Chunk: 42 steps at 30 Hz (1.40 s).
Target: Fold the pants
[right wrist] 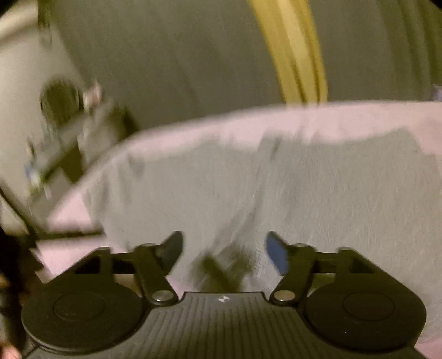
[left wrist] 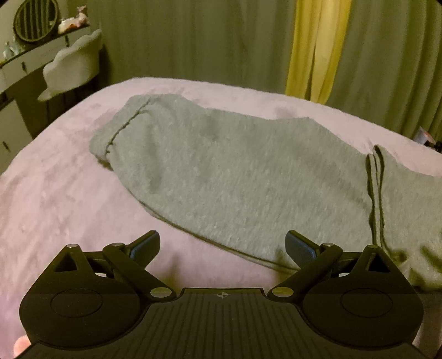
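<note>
Pants (left wrist: pixel 221 171), grey, fleecy, soft and limp, are lying on the bed (left wrist: pixel 55 193); the cuff (left wrist: pixel 110 138) is judged easiest gripped. Left claw (left wrist: pixel 222 245) and right claw (right wrist: pixel 223 248) are being held apart, empty.

Ahead of your left tool, a pink fleecy bedspread (left wrist: pixel 69 187) covers the bed. Beyond it hang grey-green curtains (left wrist: pixel 193 41) with a yellow strip (left wrist: pixel 315 49) up and to the right. Off to your far left stands a white dressing table (left wrist: pixel 16 69) with an oval mirror (left wrist: pixel 36 20) and a white chair (left wrist: pixel 74 63). The light is dim and warm.
</note>
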Available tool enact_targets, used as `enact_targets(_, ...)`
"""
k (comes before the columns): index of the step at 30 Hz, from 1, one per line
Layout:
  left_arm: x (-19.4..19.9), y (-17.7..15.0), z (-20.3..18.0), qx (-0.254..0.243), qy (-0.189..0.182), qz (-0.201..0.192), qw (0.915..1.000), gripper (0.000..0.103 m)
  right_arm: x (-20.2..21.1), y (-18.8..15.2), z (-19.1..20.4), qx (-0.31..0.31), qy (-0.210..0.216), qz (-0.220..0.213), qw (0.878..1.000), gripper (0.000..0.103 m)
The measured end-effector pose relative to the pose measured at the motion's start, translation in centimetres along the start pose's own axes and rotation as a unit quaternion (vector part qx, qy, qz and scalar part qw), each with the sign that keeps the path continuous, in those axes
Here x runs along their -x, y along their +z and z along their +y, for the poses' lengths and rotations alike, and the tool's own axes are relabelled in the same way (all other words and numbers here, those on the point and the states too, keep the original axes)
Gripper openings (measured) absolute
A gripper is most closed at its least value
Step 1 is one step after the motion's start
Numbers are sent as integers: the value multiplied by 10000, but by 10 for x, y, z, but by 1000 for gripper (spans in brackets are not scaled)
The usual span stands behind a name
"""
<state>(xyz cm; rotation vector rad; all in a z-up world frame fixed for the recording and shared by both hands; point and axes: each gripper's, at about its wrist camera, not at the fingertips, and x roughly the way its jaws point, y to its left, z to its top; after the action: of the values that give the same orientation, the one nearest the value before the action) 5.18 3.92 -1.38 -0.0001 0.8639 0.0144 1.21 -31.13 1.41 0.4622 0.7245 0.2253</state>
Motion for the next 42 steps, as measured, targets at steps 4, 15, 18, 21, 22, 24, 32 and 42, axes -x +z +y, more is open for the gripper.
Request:
enact_targets(4,-1,0,-1,-30,7,18,10000,100,20,3,-57,-1299,-375,-402,9900,73)
enact_targets(15,11,7,-31,-526,-103,-329,9980,100,21,-8,-124,-2344,-900,-67,9680,13)
enact_targets(18,2,21,-63,-731,-473,-140,9961,100,9,-8,-128,-2139,-1365,368,9666,24)
enact_targets(21,-13,35,-99,-886,-936,50,9917,100,10,-5,-121,-1761,-1654,247,9701,23)
enact_targets(22,-18,39,-113,-1020,-1018,71,9895,100,12,-8,-117,-1567,-1795,150,9711,24)
enact_targets(24,-28,44,-138,-1317,-1142,28,9847,100,13,-4,-111,-1217,-2045,-10,9713,27)
enact_targets(32,-92,73,-196,-1725,-1010,341,9792,94,14,-7,-131,-1353,-2077,-166,9687,49)
enact_targets(42,-108,74,-215,-1717,-1503,500,9723,18,8,-8,-131,-1102,-2033,-275,9725,60)
